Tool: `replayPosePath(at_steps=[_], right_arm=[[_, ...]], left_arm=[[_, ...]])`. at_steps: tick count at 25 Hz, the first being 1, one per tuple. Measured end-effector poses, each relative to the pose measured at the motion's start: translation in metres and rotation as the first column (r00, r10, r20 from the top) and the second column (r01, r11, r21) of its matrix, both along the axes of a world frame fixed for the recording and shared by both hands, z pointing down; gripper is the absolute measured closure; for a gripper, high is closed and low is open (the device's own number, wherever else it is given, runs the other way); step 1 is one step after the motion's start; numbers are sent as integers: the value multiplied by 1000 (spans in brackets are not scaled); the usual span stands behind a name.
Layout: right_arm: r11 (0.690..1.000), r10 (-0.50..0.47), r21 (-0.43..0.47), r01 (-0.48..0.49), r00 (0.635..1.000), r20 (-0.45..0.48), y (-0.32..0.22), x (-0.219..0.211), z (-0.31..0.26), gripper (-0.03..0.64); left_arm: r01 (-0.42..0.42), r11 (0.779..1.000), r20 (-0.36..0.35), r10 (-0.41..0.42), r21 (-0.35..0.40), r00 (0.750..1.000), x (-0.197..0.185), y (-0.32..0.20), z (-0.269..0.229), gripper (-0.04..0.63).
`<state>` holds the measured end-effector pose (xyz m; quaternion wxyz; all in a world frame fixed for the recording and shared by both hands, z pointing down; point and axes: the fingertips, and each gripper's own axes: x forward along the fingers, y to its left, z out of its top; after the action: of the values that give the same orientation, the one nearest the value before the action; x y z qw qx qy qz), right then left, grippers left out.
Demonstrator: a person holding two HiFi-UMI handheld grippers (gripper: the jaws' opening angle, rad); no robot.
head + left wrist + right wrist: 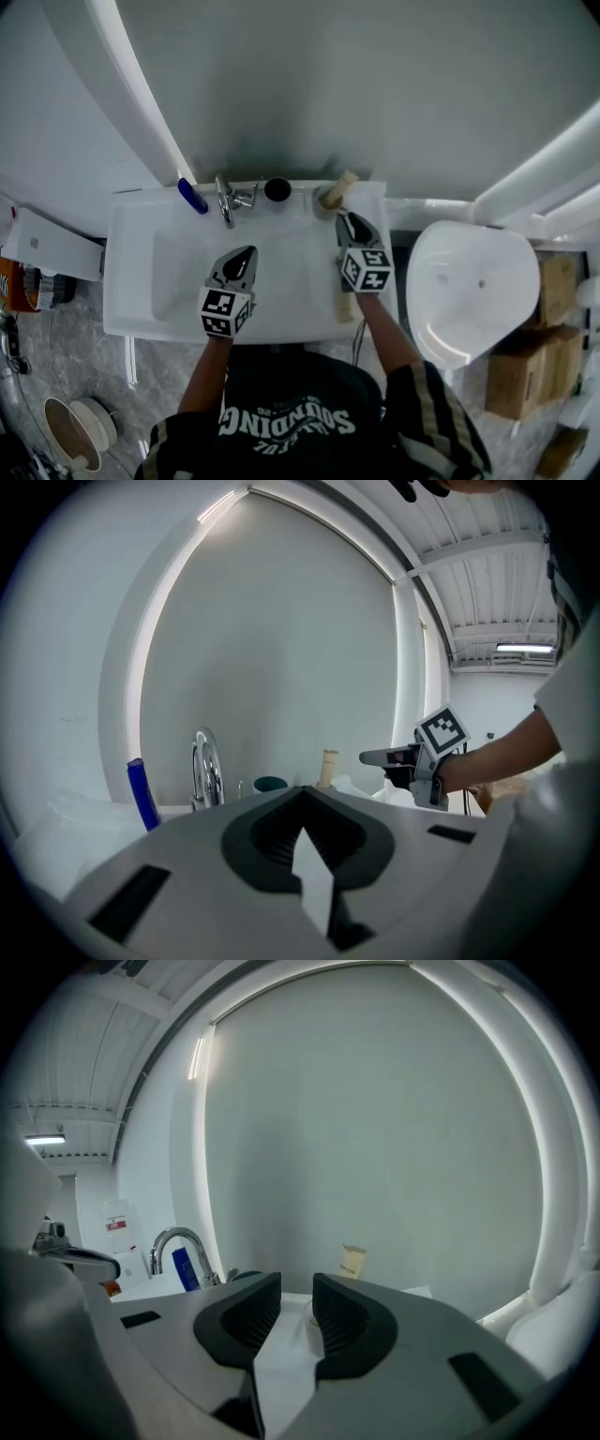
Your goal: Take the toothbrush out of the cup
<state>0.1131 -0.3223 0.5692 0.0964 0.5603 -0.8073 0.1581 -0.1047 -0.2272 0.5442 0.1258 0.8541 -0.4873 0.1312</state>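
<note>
As the toothbrush (343, 181) stands in the cup (327, 198) just beyond the right gripper's (346, 218) spread, empty jaws (the left gripper's (246, 254) pressed together), it is yet to be pinched.

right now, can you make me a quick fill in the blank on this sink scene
1. The left gripper has its jaws ____.
2. The right gripper has its jaws apart with ____ between them.
3. In the head view, the blue object stands to the ____ of the faucet.
Missing words: shut; nothing; left.
</note>
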Motion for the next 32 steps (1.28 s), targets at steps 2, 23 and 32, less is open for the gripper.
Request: replayPosePath(at_steps=[2,23,32], right_arm=[[1000,7,-8,-7,1000,-1,-5,-2,4,523],[964,143,-226,-142,990,-9,-99,26,80,468],[947,108,-306,-94,994,28,-120,27,103,469]], left_arm=[[5,1000,0,-5,-2,1000,-3,-2,0,597],[28,999,29,-26,-47,999,-11,-10,14,597],[55,996,39,-52,-66,998,-24,-7,18,597]])
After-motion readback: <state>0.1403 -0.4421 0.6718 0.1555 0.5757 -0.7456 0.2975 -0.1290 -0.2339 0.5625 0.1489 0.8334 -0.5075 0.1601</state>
